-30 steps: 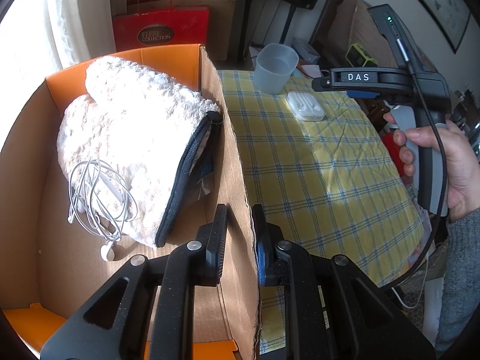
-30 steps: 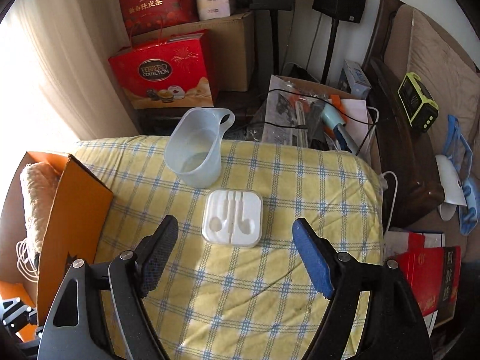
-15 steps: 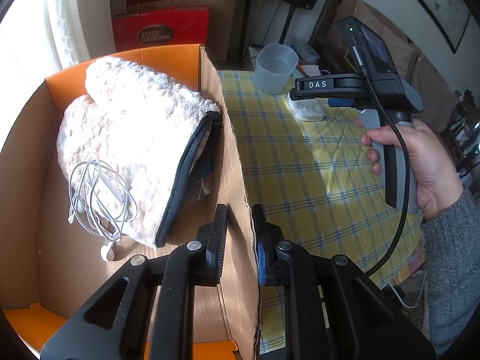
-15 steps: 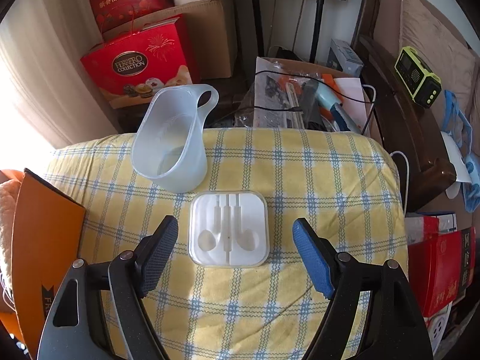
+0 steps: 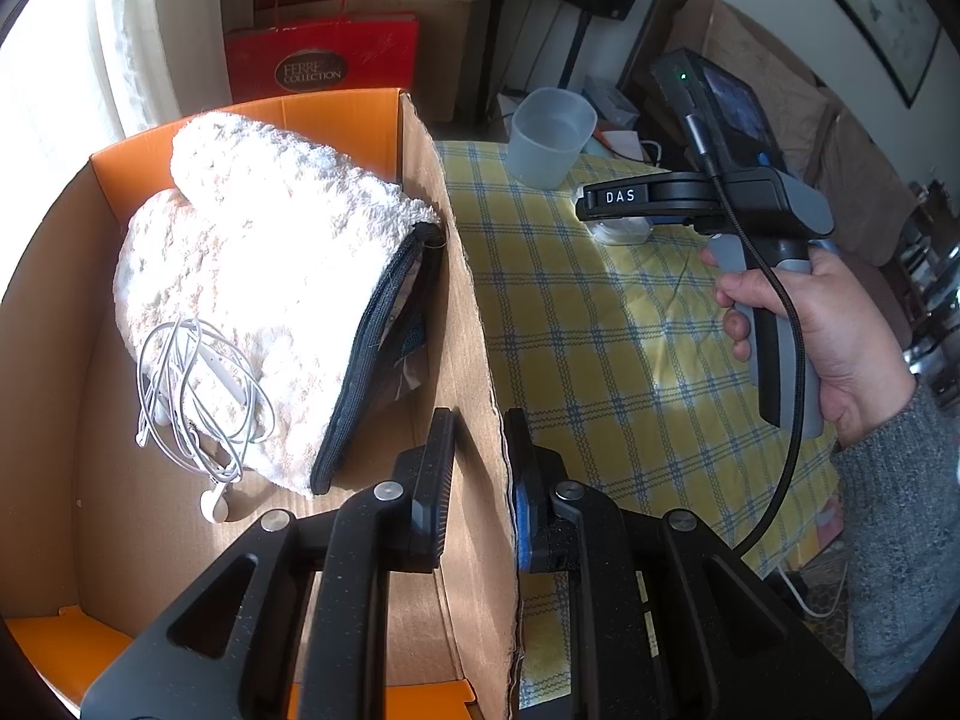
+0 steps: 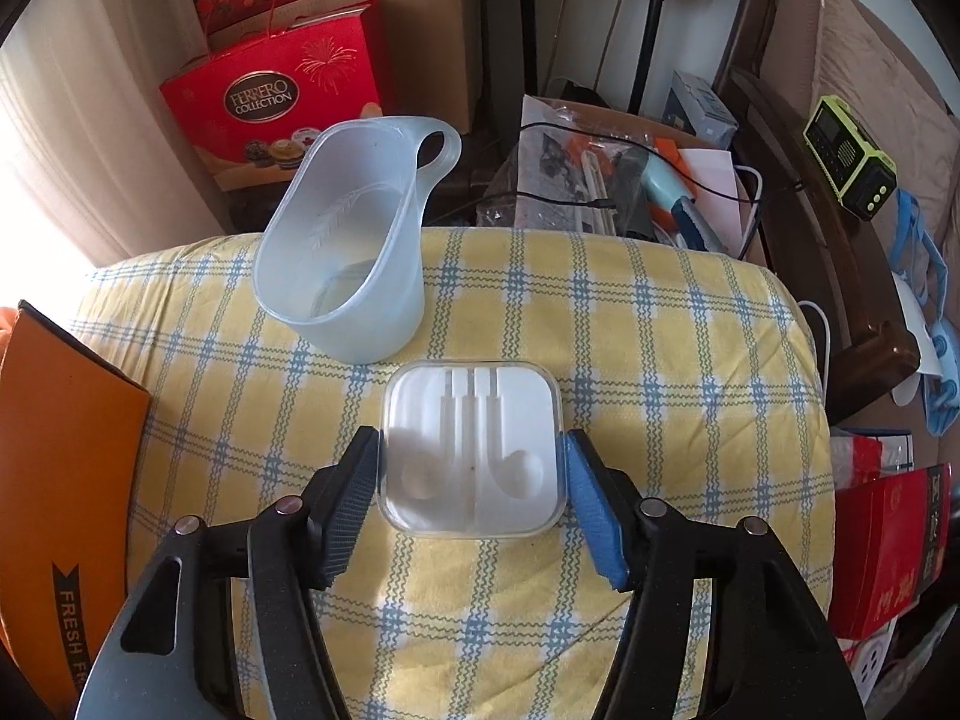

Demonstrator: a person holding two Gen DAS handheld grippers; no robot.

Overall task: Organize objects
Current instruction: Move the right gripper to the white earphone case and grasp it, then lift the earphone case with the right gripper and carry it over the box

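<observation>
My left gripper (image 5: pixel 477 468) is shut on the right wall of the cardboard box (image 5: pixel 462 300). Inside the box lie a fluffy white pouch (image 5: pixel 264 276) with a black zipper and coiled white earphones (image 5: pixel 192 396). My right gripper (image 6: pixel 471 483) has its pads against both sides of the clear earphone case (image 6: pixel 474 444), which rests on the yellow checked cloth (image 6: pixel 660 396). In the left wrist view the case (image 5: pixel 618 231) is mostly hidden under the right gripper (image 5: pixel 606 204).
A translucent plastic cup (image 6: pixel 354 252) with a handle stands just behind the case; it also shows in the left wrist view (image 5: pixel 549 144). The orange box wall (image 6: pixel 66 468) is at the left. Red gift boxes (image 6: pixel 270 96) and clutter lie beyond the table edge.
My right gripper moved forward and down to the earphone case and its jaws closed from wide open onto the case's sides. The left gripper stayed clamped on the box wall.
</observation>
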